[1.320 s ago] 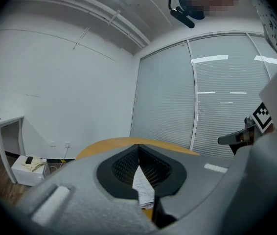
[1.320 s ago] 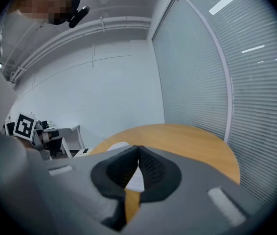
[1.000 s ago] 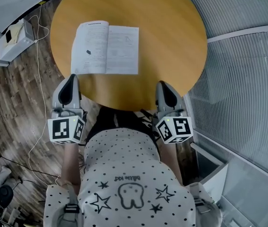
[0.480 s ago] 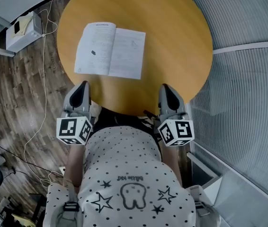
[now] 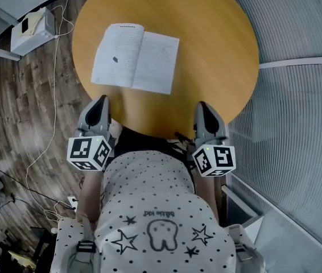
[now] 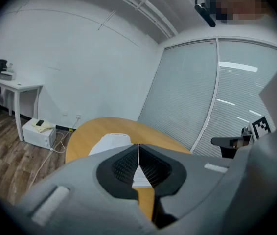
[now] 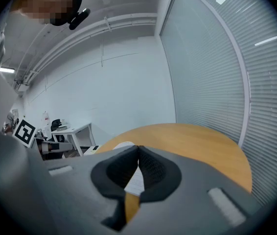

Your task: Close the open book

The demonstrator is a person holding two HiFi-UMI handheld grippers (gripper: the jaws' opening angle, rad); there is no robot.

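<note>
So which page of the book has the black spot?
The left-hand page: a black spot sits near its middle. The right-hand page shows only faint print.

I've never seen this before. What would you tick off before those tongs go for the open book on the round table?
1. The book lies open and flat on the table: ok.
2. The way from the tongs to the book is free of other things: ok.
3. The left tongs are shut with nothing between them: ok.
4. The right tongs are shut with nothing between them: ok.
5. The tongs are in touch with the book: not ok; both hang at the table's near edge, apart from it.
6. Which half would flip more easily: cannot tell.
</note>
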